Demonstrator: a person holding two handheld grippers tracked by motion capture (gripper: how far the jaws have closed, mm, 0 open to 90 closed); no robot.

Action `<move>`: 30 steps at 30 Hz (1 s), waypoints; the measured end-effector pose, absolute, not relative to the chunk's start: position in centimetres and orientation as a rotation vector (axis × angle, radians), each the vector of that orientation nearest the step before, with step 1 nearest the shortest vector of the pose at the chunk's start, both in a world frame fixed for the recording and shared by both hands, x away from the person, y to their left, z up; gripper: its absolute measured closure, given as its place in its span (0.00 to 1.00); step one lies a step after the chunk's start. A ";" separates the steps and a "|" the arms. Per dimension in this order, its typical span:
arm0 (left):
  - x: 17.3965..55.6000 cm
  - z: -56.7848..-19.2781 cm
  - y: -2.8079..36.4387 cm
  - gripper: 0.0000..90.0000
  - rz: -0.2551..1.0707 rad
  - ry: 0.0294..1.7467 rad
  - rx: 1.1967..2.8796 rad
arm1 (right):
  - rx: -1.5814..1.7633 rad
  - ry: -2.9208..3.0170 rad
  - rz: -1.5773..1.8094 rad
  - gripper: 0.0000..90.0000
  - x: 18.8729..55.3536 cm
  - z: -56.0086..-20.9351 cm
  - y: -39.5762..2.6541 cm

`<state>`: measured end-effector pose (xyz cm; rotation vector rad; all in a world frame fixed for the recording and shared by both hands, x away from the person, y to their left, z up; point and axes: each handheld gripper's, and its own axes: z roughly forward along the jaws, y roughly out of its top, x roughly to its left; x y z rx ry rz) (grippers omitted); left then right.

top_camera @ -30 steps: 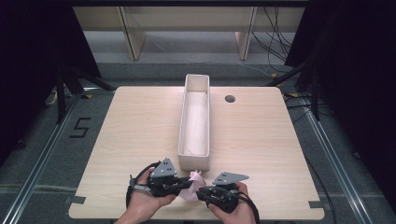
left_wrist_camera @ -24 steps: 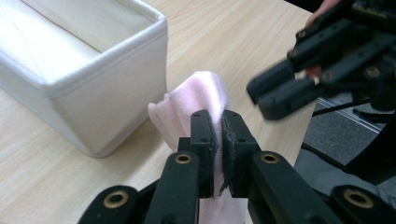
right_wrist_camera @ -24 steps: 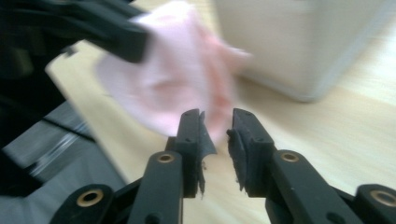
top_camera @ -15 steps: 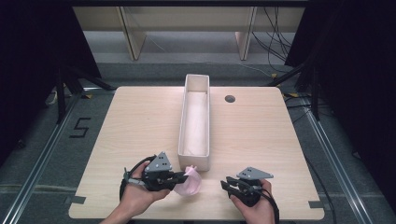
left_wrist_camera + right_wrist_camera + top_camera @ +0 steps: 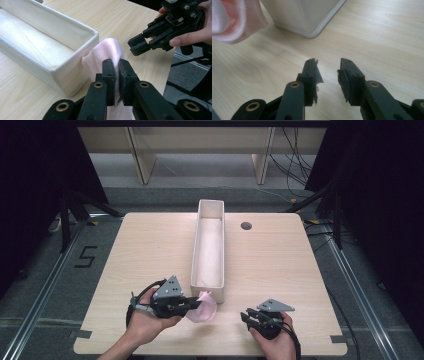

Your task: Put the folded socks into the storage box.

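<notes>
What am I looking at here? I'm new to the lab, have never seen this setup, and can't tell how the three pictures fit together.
No robot here: a person holds a hand tool with two black jaws in each hand. The high view looks down on a wooden table from above the person. The other two pictures come from cameras riding on each tool, looking along its jaws. On the table stands a long white fabric box. The left gripper is pinched shut on a pink cloth, which hangs against the box's near end. The right gripper has just been opening; its jaws stand apart with nothing between them, over bare wood.
</notes>
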<state>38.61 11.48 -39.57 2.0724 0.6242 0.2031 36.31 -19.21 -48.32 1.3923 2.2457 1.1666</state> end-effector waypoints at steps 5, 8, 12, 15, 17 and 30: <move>38.7 -39.0 11.4 0.94 0.217 0.601 2.073 | 1.330 2.199 1.184 0.70 36.4 -48.4 -19.4; 38.7 -38.5 11.4 0.94 0.225 0.582 2.085 | 1.316 2.206 1.212 0.71 36.5 -48.4 -19.4; 38.8 -37.9 11.3 0.94 0.238 0.569 2.078 | 1.301 2.194 1.178 0.72 36.4 -48.3 -19.4; 39.1 -37.3 11.5 0.94 0.249 0.568 2.082 | 1.298 2.195 1.178 0.72 36.4 -48.2 -19.5; 39.2 -36.9 11.6 0.94 0.256 0.570 2.080 | 1.299 2.197 1.170 0.72 36.4 -48.2 -19.5; 41.5 -35.0 11.2 0.94 0.308 0.566 2.098 | 1.303 2.170 1.185 0.72 36.5 -48.2 -19.7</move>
